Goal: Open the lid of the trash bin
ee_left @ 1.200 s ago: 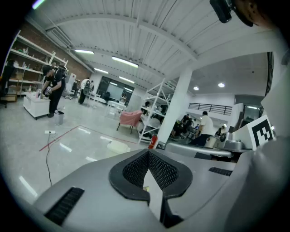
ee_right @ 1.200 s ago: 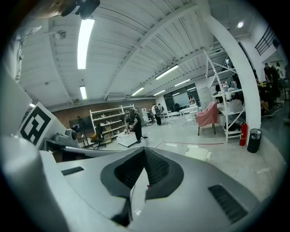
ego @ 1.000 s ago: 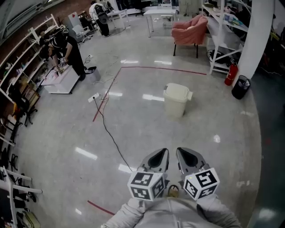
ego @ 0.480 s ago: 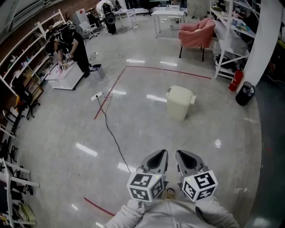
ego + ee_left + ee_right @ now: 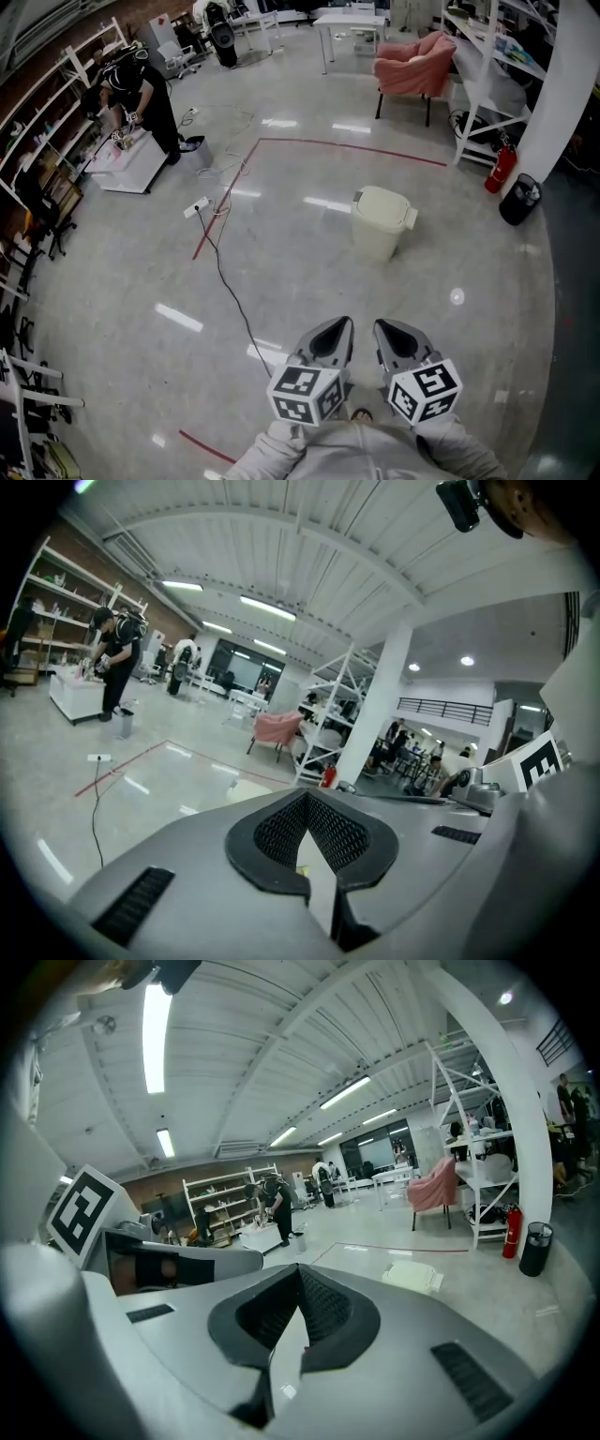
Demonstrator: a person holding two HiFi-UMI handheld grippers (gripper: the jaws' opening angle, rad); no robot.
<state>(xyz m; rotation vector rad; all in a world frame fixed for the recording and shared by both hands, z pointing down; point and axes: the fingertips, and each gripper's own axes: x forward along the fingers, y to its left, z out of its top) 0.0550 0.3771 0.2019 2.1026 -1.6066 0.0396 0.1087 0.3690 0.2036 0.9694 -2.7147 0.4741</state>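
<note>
Left gripper [image 5: 333,330] and right gripper [image 5: 395,332] both pinched fully closed, holding nothing at all, well apart from the trash bin [image 5: 382,222], whose lid is down.

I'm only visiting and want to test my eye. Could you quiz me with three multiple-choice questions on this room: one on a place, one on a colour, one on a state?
1. Where is the trash bin?
A. On the floor, ahead of the left gripper and right gripper, touching neither
B. On a white table
C. On a shelf

2. What colour is the armchair?
A. Green
B. Pink
C. Black

3. How is the bin's lid?
A. Off
B. Propped open
C. Closed

Answers:
1 A: bare floor lies between bin and grippers.
2 B: its upholstery is pink.
3 C: the lid lies flat on the bin.
</note>
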